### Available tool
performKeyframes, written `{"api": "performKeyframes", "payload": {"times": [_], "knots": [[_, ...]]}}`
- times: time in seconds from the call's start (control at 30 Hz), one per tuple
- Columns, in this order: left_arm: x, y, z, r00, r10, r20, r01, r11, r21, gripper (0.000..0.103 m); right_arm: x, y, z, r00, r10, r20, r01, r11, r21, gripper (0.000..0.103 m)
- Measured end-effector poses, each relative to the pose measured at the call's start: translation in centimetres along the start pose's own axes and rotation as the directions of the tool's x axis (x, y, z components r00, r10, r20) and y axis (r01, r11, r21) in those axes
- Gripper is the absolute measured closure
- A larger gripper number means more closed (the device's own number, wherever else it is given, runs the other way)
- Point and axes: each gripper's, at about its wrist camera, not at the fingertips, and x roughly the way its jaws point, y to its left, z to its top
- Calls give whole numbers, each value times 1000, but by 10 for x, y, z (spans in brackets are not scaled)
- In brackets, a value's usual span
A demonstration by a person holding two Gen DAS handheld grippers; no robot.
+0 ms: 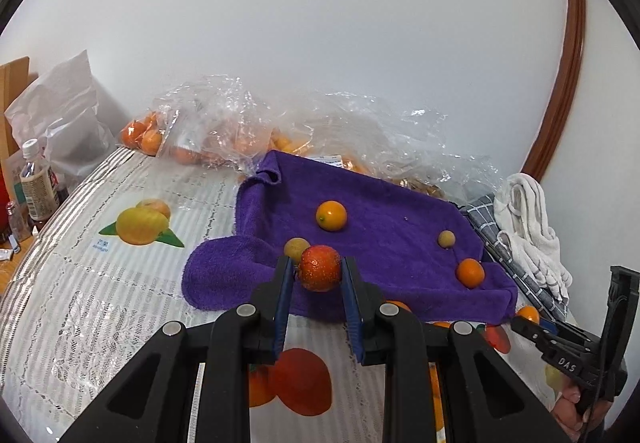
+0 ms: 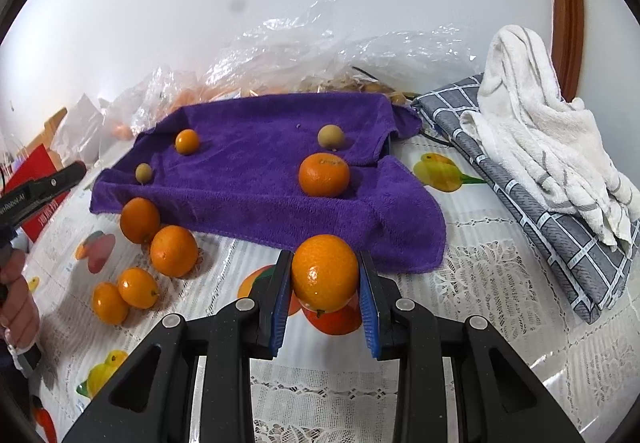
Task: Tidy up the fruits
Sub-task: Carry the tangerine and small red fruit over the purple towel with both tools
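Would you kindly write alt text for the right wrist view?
The right gripper holds an orange between its fingers above a fruit-print tablecloth. Behind lies a purple towel bearing four fruits, with four more oranges at its left.

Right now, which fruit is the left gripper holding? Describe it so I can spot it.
Find the purple towel on the table. At its near edge, the left gripper clamps a reddish-orange fruit. It is darker and redder than the plain orange ones nearby.
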Motion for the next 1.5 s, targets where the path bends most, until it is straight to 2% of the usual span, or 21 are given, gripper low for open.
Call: {"api": "performKeyframes", "payload": {"times": [0.13,0.27,0.53,0.7,0.9,1.0,1.1,1.5], "knots": [[1,5,1,1000,17,-5,-18,1000,-21,80,-3,-4,3,1000,-3,11,3,1000,24,72],[1,8,1,998,67,1,-67,998,-21,80,-12,-6,6,999,-3,32,2,999,40,72],[3,13,2,997,73,-9,-74,996,-42,80,-27,5,24,998,-3,56,3,1000,-5,72],[-1,8,1,993,116,15,-116,993,9,80,-31,13,39,996,-2,86,3,1000,-13,72],[1,7,0,993,118,7,-118,993,18,80,-23,14,46,997,8,71,-7,1000,-9,72],[2,5,2,989,144,7,-145,989,27,80,-18,13,50,998,13,66,-12,1000,-13,72],[0,0,6,985,173,21,-174,983,59,80,-14,11,55,997,6,74,-4,1000,-24,72],[4,-3,47,986,168,-3,-167,984,55,80,8,0,90,997,5,75,-5,1000,-9,72]]}}
